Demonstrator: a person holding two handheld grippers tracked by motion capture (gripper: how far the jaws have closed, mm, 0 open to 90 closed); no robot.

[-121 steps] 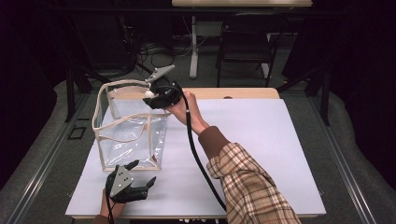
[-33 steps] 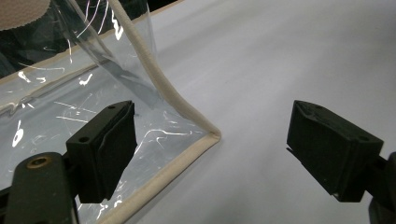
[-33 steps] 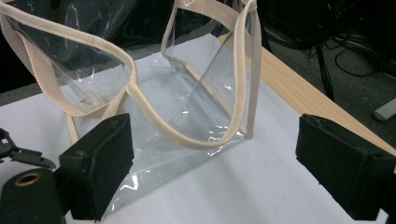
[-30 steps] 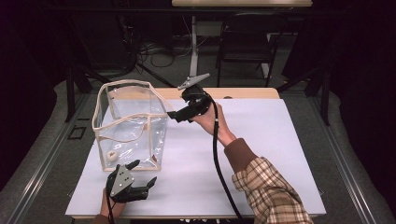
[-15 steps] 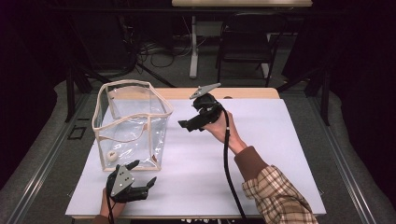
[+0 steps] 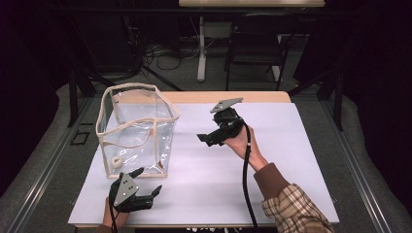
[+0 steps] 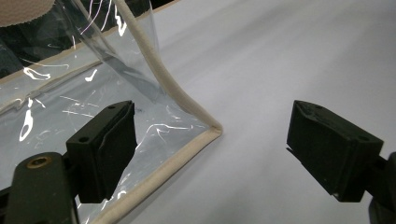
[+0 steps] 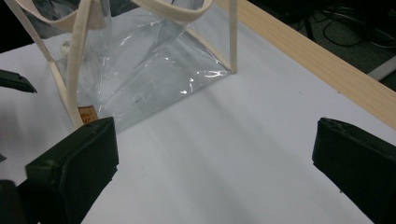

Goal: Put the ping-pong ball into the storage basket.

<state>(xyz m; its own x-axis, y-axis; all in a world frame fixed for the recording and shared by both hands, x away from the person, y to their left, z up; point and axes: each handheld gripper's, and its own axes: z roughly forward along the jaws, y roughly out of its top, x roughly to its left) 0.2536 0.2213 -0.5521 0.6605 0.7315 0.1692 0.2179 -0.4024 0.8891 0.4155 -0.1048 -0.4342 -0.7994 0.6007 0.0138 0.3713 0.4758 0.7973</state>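
So on my end the right gripper (image 6: 206, 139) sits about dead centre of the high view, held up off the table, jaws spread wide with nothing in them; they've just been opening up and there's only bare white surface between them in the right gripper view. The person's hand (image 6: 241, 143) wraps the body of it, plaid sleeve (image 6: 296, 213) coming in from the lower right corner, black cable (image 6: 246, 179) trailing down along the forearm. The left gripper (image 6: 148, 183) is parked at the lower left of the high view, low on the table, jaws apart too and empty. In the left gripper view the near bottom corner of the clear bag (image 7: 140, 98) sits right between those jaws, closer to the left pad (image 7: 109, 147), but I can't see the pads pressing on it. In the high view the clear bag (image 6: 138, 128) stands upright at the left-centre, top open, cream trim round the rim and edges, just above the left gripper and well apart from the right one. There's a small white round thing (image 6: 115, 162) low down inside it, near the front wall. All of it rests on the white table (image 6: 282, 145), with a wooden strip (image 6: 243, 97) along the far edge.
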